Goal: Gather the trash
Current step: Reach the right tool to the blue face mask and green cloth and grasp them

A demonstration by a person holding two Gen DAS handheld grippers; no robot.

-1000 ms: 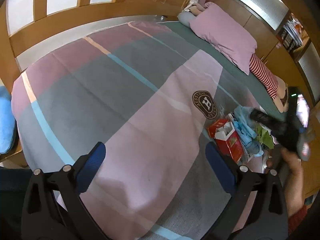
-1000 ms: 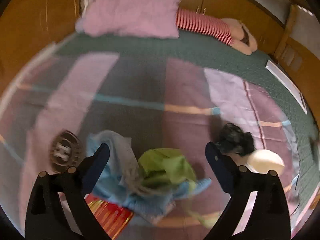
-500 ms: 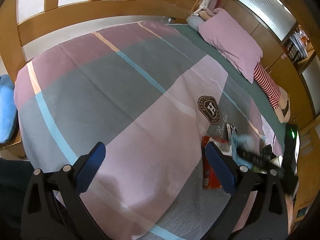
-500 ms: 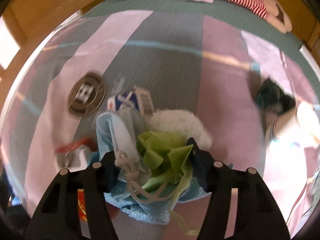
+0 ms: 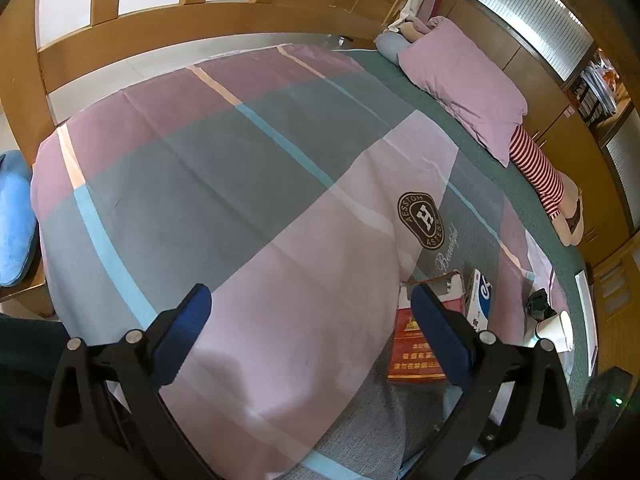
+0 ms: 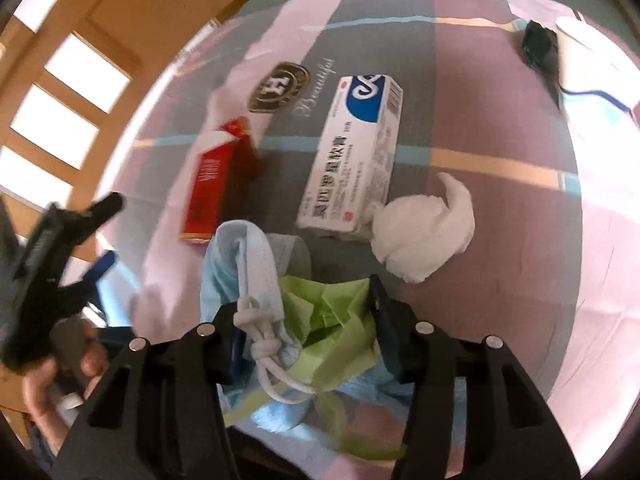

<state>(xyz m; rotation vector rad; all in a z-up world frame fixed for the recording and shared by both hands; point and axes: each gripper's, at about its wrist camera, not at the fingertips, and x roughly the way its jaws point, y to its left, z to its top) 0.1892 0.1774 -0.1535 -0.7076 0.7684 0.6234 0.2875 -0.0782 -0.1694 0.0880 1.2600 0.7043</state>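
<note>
1. Two grippers are under my control. The right gripper [image 6: 304, 320] has just been closing, and its fingers [image 6: 384, 320] now pinch a bundle of trash: a blue mask [image 6: 244, 264] with white ear loops and crumpled green paper [image 6: 332, 304].
2. My left gripper [image 5: 308, 312] hangs over the bed with its fingers [image 5: 184, 328] spread wide and nothing between them; a hand [image 6: 60, 376] holds it at the left edge of the right view.
3. Writing I can read: the bedspread badge [image 5: 422, 220] says "AESSTOH" around a big "H", with "Beautiful" in script beside it. The white box [image 6: 352, 152] carries a blue logo and Chinese print that I cannot make out. The red box [image 6: 208, 188] has yellow print, unreadable.
4. Loose trash on the bed [image 5: 240, 200]: the red box with its flap open, the white box just right of it, and a white tissue wad [image 6: 424, 236] touching the white box's near corner.
5. Room: the quilt's left half is wide open; a wooden rail [image 5: 160, 40] bounds the far edge. A pink pillow [image 5: 464, 80] and a striped doll [image 5: 540, 176] lie at the head, well apart from the trash.
6. A black object [image 6: 538, 46] and a white one sit near the bed's right edge.
</note>
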